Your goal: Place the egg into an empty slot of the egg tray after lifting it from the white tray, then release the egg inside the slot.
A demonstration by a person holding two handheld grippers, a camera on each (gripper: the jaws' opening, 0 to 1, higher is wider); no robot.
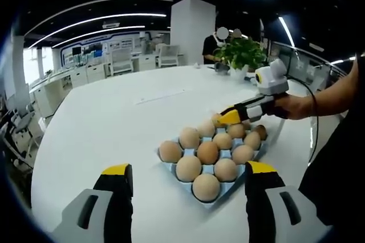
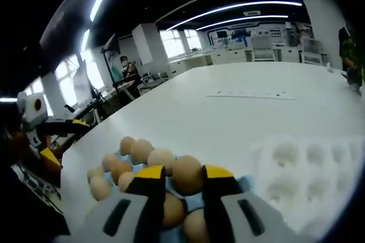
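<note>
Left gripper view: the left gripper (image 1: 188,177) hangs low centre, jaws wide and empty, above the blue egg tray (image 1: 171,166) on the white bench (image 1: 102,123). The right gripper (image 1: 231,116) reaches in from the right over the far row.

Right gripper view: its jaws, narrow, hold an egg (image 2: 187,173) at lower centre; the white tray (image 2: 308,169) lies lower right. Letting go early could crack neighbouring eggs.

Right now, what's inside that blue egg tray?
The blue tray holds about a dozen brown eggs in rows. The right gripper has its fingers around one egg at the tray's far end. Eggs hide the cups, so empty slots can't be confirmed.
</note>
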